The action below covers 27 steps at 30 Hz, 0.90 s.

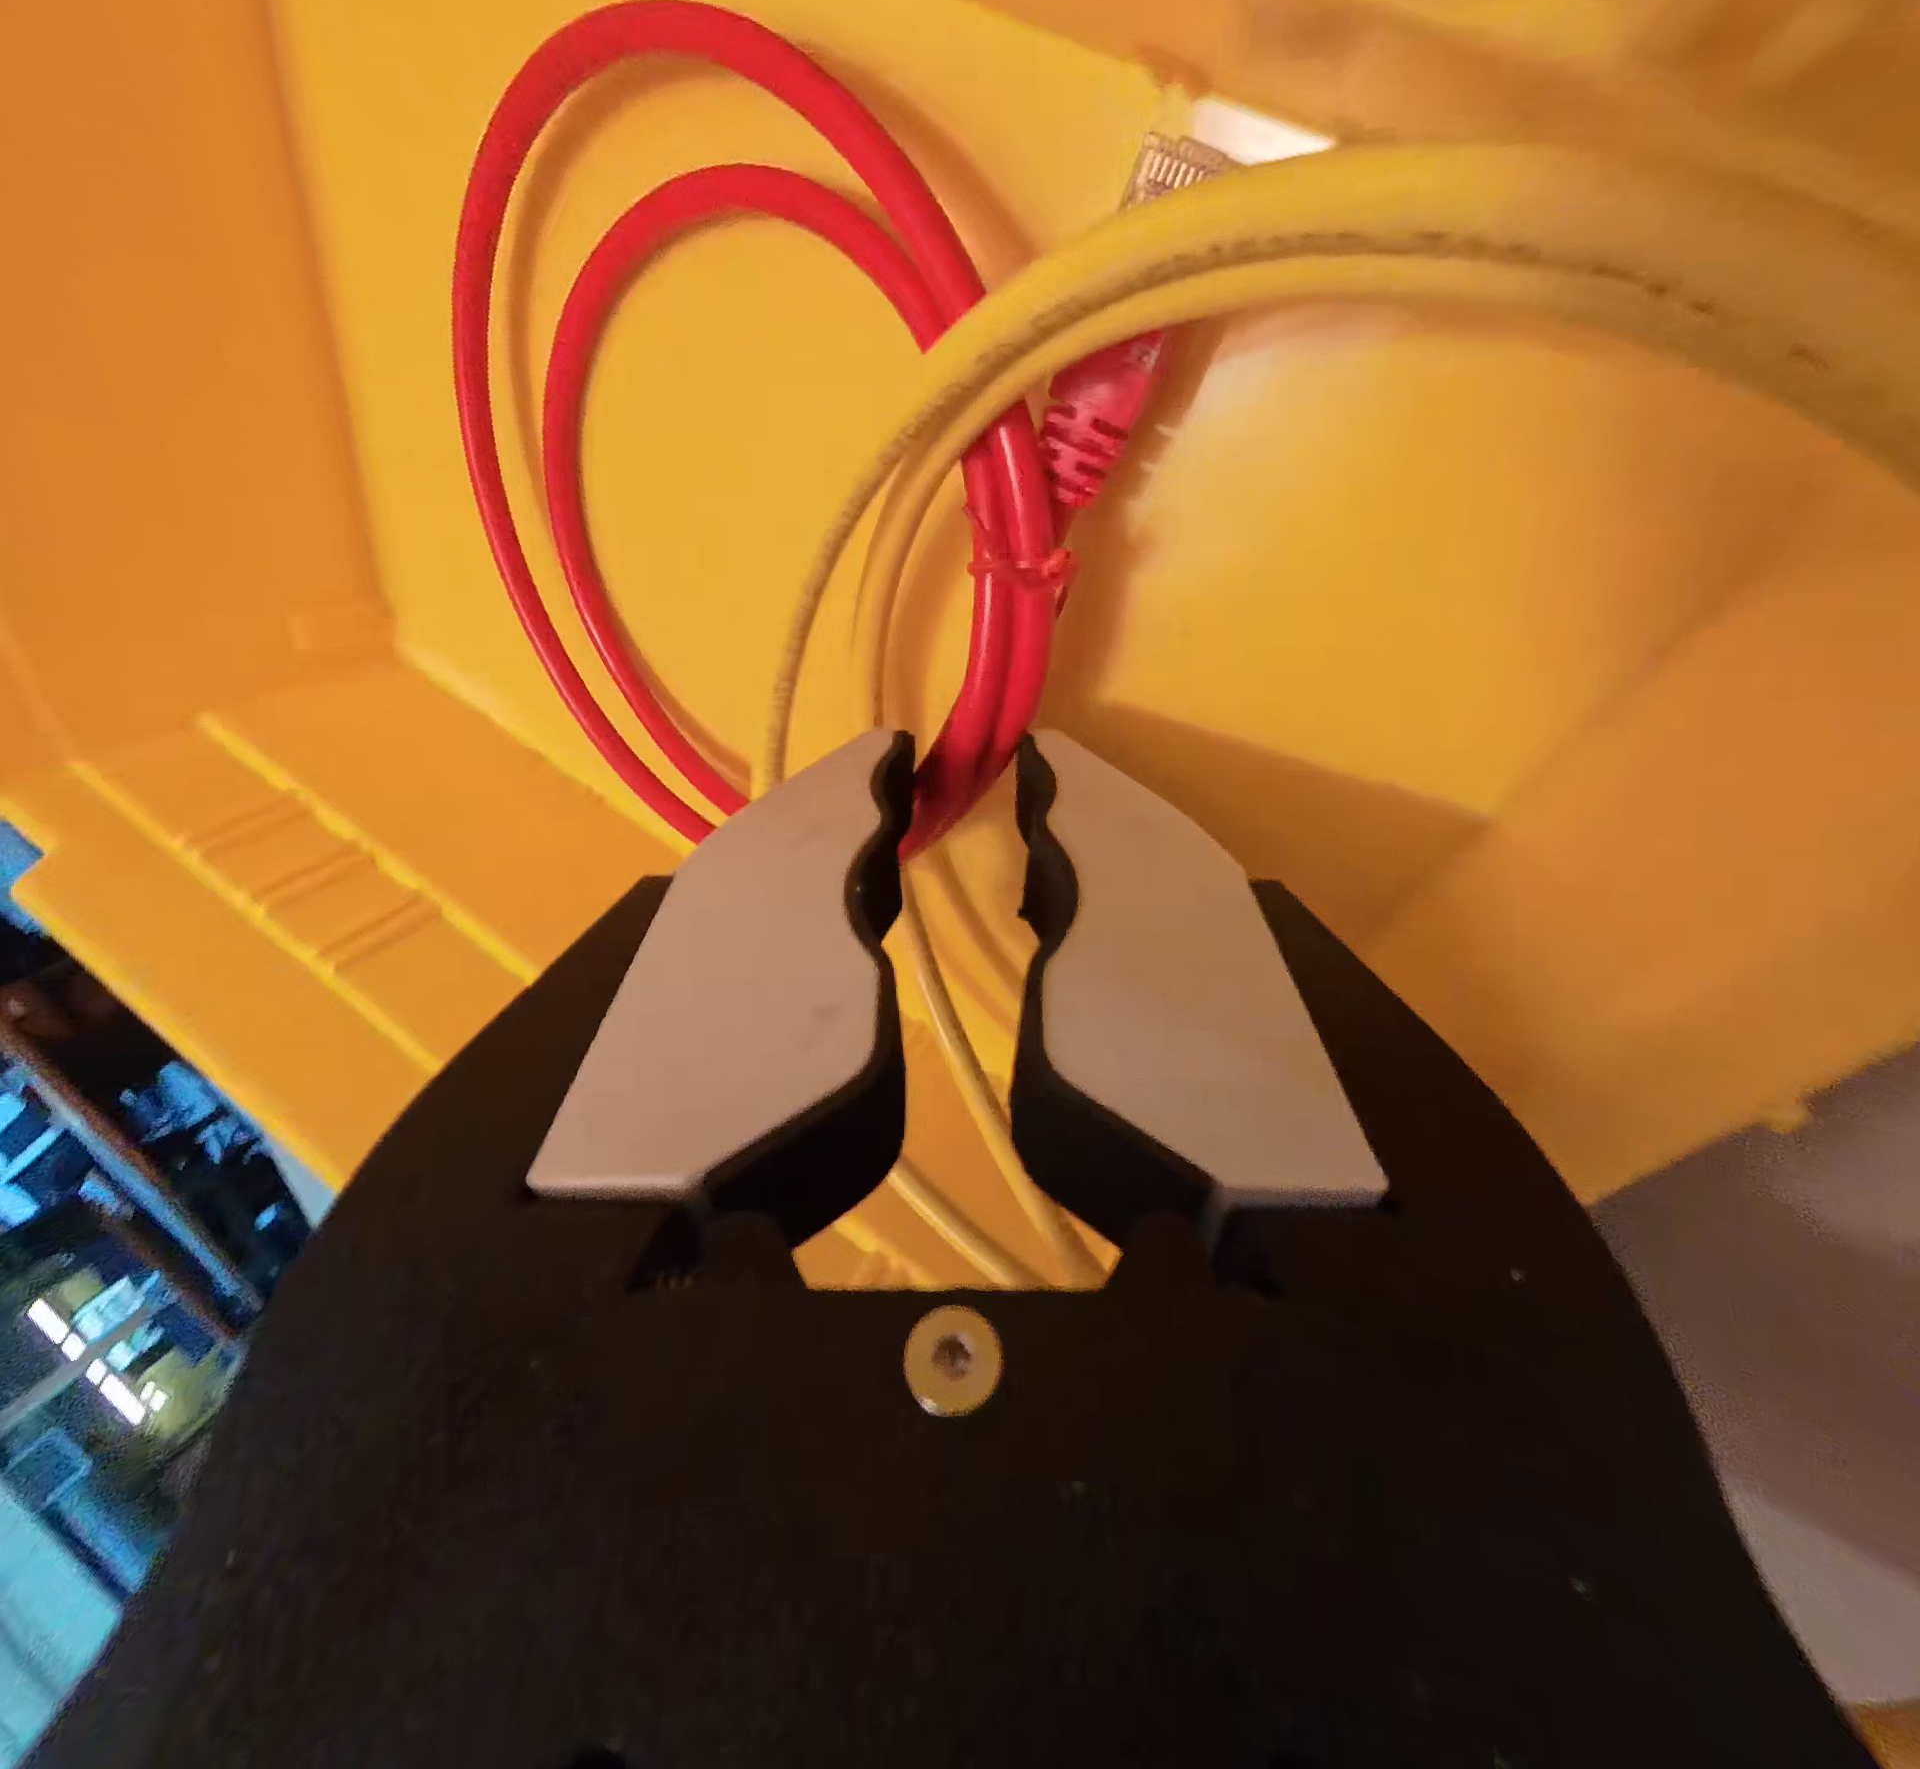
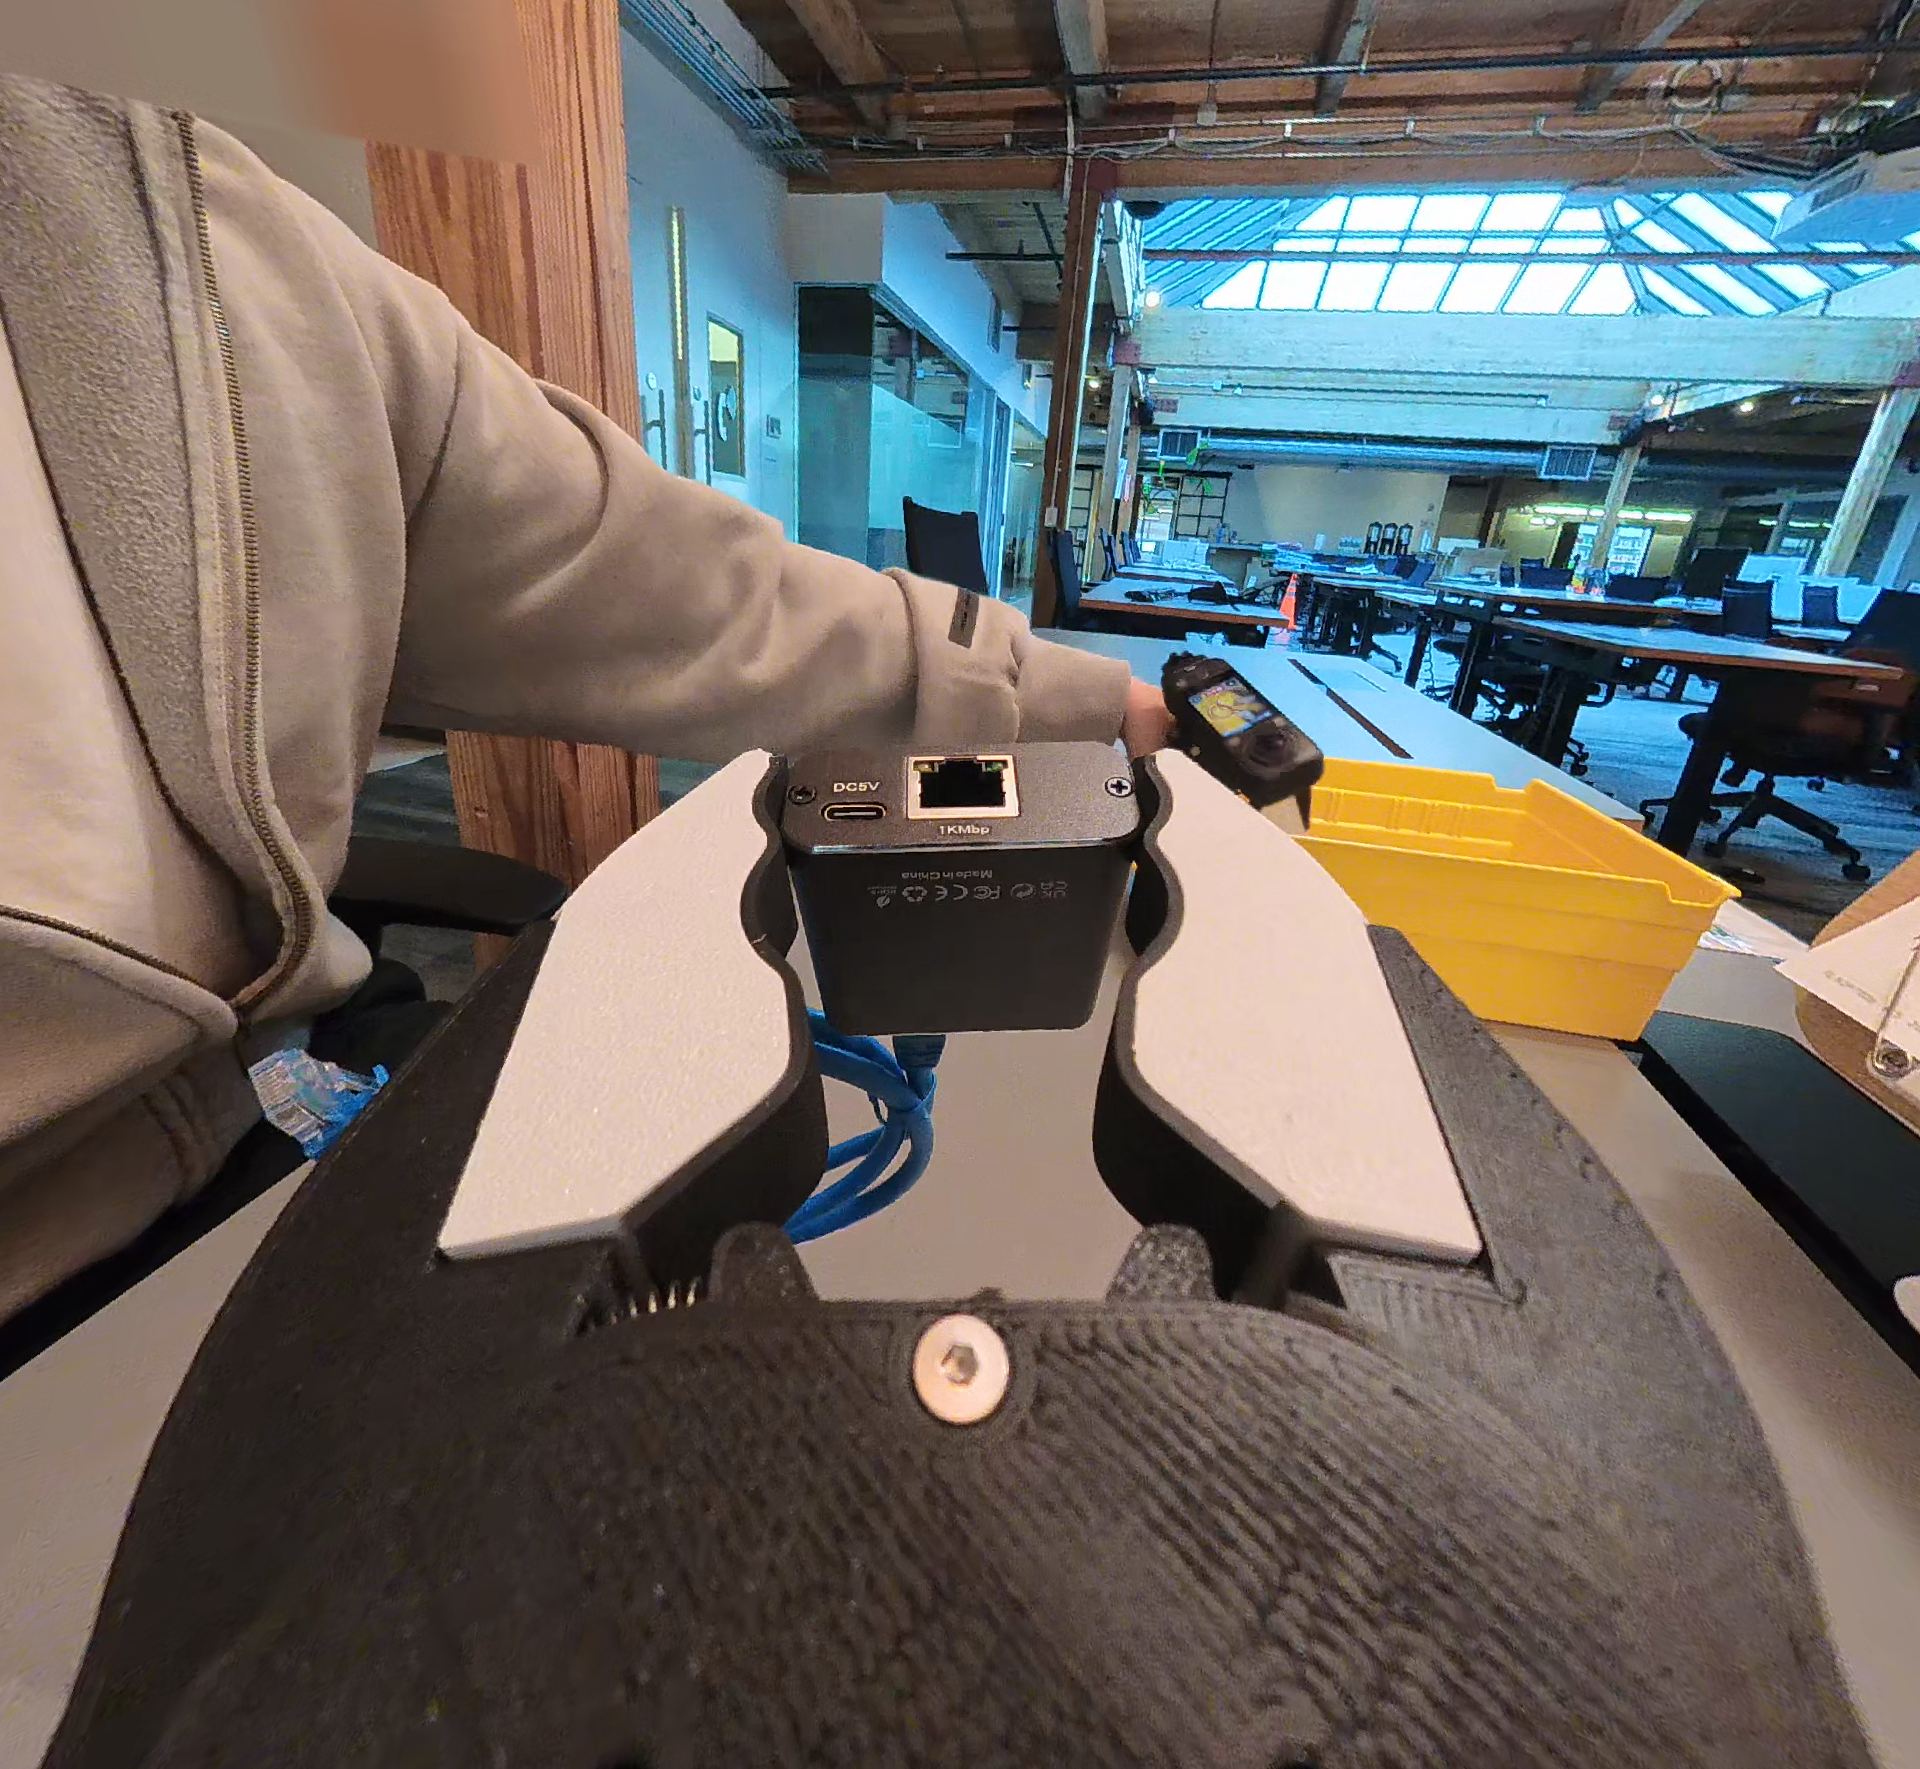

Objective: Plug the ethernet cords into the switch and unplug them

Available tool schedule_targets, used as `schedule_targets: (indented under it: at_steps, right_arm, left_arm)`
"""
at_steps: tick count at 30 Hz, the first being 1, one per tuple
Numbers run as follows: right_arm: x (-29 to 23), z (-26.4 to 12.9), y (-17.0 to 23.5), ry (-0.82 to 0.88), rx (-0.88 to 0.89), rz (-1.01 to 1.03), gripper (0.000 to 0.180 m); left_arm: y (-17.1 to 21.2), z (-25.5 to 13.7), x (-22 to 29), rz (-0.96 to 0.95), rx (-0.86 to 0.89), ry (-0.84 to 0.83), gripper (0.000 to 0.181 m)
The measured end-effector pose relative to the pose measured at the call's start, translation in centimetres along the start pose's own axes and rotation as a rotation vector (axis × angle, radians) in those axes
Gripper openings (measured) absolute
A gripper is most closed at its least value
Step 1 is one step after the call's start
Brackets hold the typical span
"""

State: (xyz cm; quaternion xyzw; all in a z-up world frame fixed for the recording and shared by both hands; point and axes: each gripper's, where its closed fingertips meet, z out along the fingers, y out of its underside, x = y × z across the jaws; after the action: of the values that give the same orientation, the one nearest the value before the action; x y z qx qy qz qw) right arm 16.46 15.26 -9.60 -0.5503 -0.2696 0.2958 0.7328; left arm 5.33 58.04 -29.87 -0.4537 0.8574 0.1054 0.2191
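The left gripper [image 1: 966, 763] was down inside the yellow bin [image 1: 343, 431], its tips pinched on the bundled part of the red cord [image 1: 1003, 649], just below the tie. The right gripper [image 2: 961, 872] was clamped across the switch [image 2: 961, 898], holding it up off the table [image 2: 1714, 1304] with the empty port [image 2: 961, 784] facing outward.

Trouble was close. The red cord was tied in a coil, and a thick yellow cord [image 1: 1403, 233] looped right over it, so lifting would likely have dragged the yellow one along or snagged it. The grip sat on cable, not on the red plug [image 1: 1096, 431]; from there the plug would hang loose and could not be aimed at a port. The tips held only at their very ends, so the bundle could have slid out.

On the switch side, a blue cord [image 2: 883, 1127] ran from its underside to the table; whether it was plugged in could not be seen. A tug on it could twist the switch in the grip.

Room was tight in the bin: walls close on the left and behind, the rim above. Over the table it was open, though the sleeve [image 2: 623, 576] crossed the left and a wooden board [image 2: 1860, 981] sat at the right edge.
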Motion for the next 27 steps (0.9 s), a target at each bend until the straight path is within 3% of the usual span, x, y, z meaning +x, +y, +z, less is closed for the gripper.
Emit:
schedule_targets:
  at_steps: [3,6,15,21,24,27]
  right_arm:
    - [-0.1,0.0,0.0,-0.003,-0.001,-0.001,0.063]
    - [-0.1,-0.1,-0.3,-0.003,0.003,-0.007,0.063]
    - [-0.6,0.4,-0.6,-0.023,0.003,-0.017,0.063]
    - [-1.0,0.7,-0.7,-0.038,0.001,-0.023,0.063]
    - [-1.1,0.7,-0.8,-0.038,-0.001,-0.029,0.063]
    - [-1.0,0.5,-1.0,-0.032,0.004,-0.032,0.063]
  left_arm:
    - [0.8,-0.2,-0.4,0.012,-0.032,-0.011,0.012]
    - [0.4,-2.4,-0.9,-0.055,0.053,0.034,0.011]
    - [-3.1,-11.1,-2.9,-0.597,0.532,0.369,0.011]
    - [-0.4,-8.2,-2.0,-0.514,0.258,0.198,0.011]
    - [-1.0,-7.8,1.1,-0.339,0.26,0.285,0.011]
    - [-1.3,-8.1,0.9,-0.358,0.27,0.283,0.019]
